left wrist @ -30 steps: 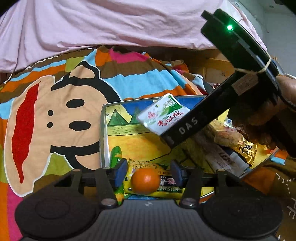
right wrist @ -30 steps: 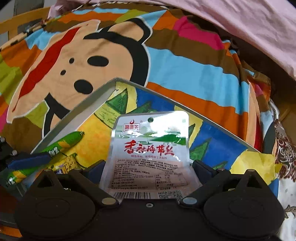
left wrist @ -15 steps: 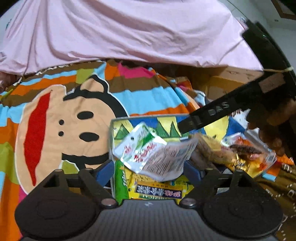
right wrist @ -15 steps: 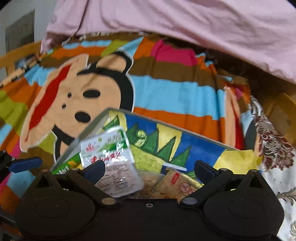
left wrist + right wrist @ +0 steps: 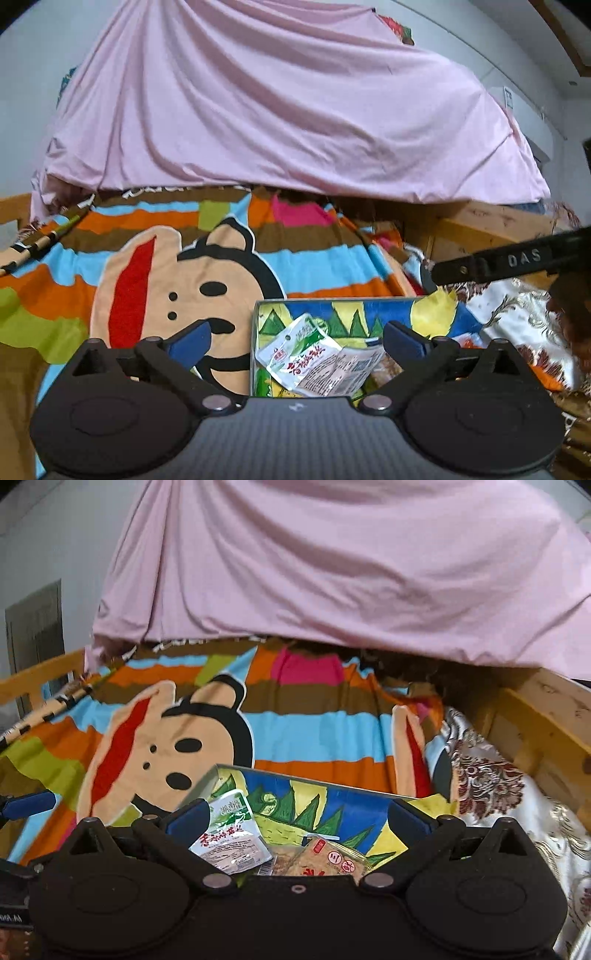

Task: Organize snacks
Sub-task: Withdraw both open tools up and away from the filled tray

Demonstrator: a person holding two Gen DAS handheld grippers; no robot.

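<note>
- The left hand-held gripper point(image 5: 297, 338) is held level above the near left corner of the tray, its blue-padded fingers point(image 5: 188, 338) spread wide apart and released, with nothing between them.
- The right hand-held gripper point(image 5: 295, 819) is likewise level and released, its fingers well apart above the tray's near side; in the left wrist view its black body point(image 5: 517, 258) reaches in from the right edge, with the person's hand point(image 5: 570, 310) beneath it.
- The white and green foil snack pouch with red lettering point(image 5: 317, 360) lies loose in the left part of the shallow metal tray with a painted landscape of green hills, blue and yellow point(image 5: 351, 308), tilted on top of other packets.
- To its right, in the right wrist view, lie tan packets of pressed snack with red round labels point(image 5: 328, 860), also inside the tray.
- The tray rests on a striped bed cover printed with a big cartoon monkey face point(image 5: 177, 284).
- Behind it a pink sheet point(image 5: 295, 110) drapes over a tall heap.
- On the right a wooden bed frame point(image 5: 535, 720) borders a white and brown floral cloth point(image 5: 491, 782).
- Pale walls stand at the far left.
</note>
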